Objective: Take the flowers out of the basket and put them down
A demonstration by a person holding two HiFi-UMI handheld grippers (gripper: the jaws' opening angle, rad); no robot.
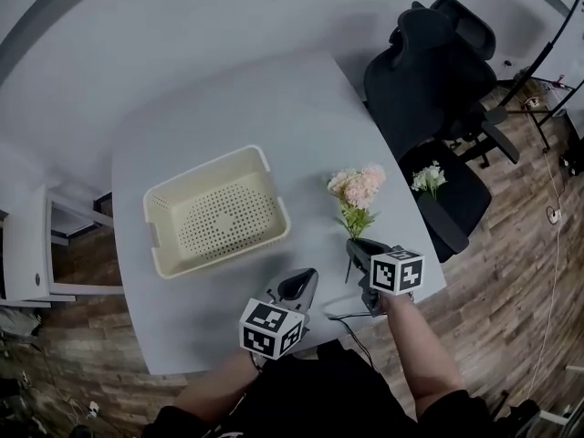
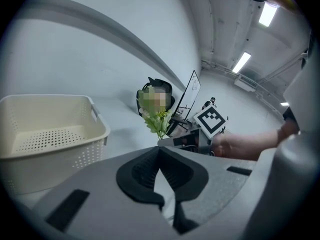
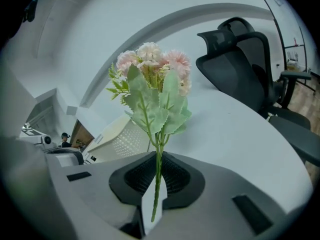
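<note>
Flowers [image 3: 152, 84]: pink bouquet with its green stem pinched between the pads of the right claw [image 3: 157, 174]. In the head view it sits right of centre, blooms toward the frame top, over the white table [image 1: 274, 108]. Left claw [image 2: 161, 176]: pressed together, holding nothing, at lower centre. The perforated cream basket [image 1: 208, 172] stands at left of centre, apart from the flowers.

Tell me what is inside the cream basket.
Nothing: the perforated floor of the basket shows bare in the head view, no part covered. The pink flowers are outside it, in the right gripper.
</note>
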